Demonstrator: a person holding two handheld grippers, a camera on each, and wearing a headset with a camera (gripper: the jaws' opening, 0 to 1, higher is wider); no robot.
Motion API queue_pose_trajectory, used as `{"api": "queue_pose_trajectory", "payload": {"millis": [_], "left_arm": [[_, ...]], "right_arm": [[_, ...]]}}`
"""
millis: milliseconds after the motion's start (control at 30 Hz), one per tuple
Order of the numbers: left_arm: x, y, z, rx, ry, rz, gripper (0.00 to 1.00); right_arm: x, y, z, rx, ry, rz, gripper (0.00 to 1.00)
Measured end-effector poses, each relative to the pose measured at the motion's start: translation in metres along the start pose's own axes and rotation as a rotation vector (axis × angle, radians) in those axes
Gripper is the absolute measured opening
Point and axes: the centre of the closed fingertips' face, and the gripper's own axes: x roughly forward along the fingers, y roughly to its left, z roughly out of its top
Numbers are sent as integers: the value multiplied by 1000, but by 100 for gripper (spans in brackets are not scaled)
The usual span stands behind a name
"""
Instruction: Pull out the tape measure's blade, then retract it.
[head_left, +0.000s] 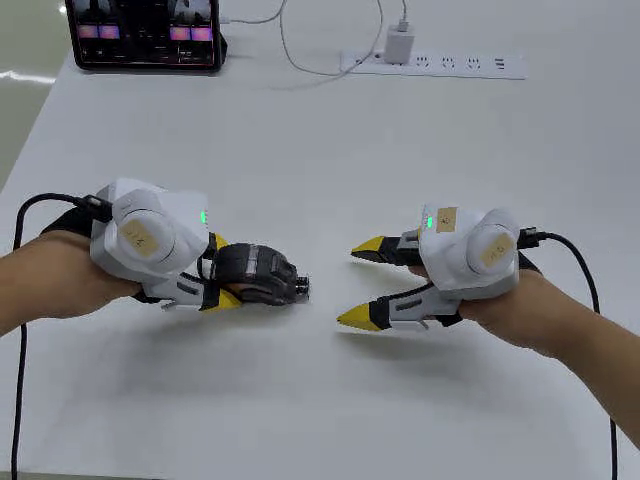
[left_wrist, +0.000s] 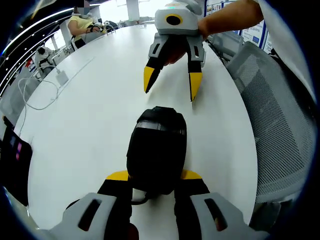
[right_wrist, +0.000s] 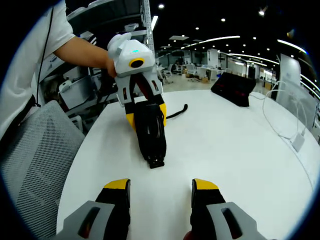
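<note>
A black tape measure (head_left: 255, 273) lies on the white table, clamped between the yellow-tipped jaws of my left gripper (head_left: 222, 272). In the left gripper view the tape measure (left_wrist: 157, 149) sits between the fingers, its front end pointing at my right gripper (left_wrist: 170, 82). My right gripper (head_left: 357, 284) hovers open a short way right of the case, nothing between its fingers. In the right gripper view the tape measure (right_wrist: 151, 132) points its blade tip toward my open right gripper (right_wrist: 161, 186); the left gripper (right_wrist: 145, 117) holds it from behind. No blade is drawn out.
A dark tablet (head_left: 147, 33) stands at the table's far left. A white power strip (head_left: 435, 64) with a plugged charger and cables lies at the far edge. A mesh chair (left_wrist: 272, 105) stands beside the table.
</note>
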Motion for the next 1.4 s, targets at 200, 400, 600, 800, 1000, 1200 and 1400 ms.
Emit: {"api": "queue_pose_trajectory", "payload": {"millis": [200, 400, 600, 800, 1000, 1200, 1400], "left_arm": [[1, 0, 0, -10, -1, -4, 27], [1, 1, 0, -17, -4, -7, 27], [1, 1, 1, -22, -6, -11, 28], [2, 1, 1, -25, -9, -12, 28], [2, 1, 1, -25, -11, -10, 28], [2, 1, 0, -25, -11, -12, 28], [2, 1, 0, -26, -13, -11, 28]], "right_arm": [[11, 1, 5, -20, -21, 20, 38], [22, 4, 10, -41, -34, 35, 31], [30, 3, 11, -56, -30, 41, 26], [34, 6, 12, -55, -33, 60, 23], [40, 8, 14, -60, -38, 70, 20], [42, 6, 14, -75, -39, 72, 16], [45, 9, 14, -89, -32, 82, 12]]}}
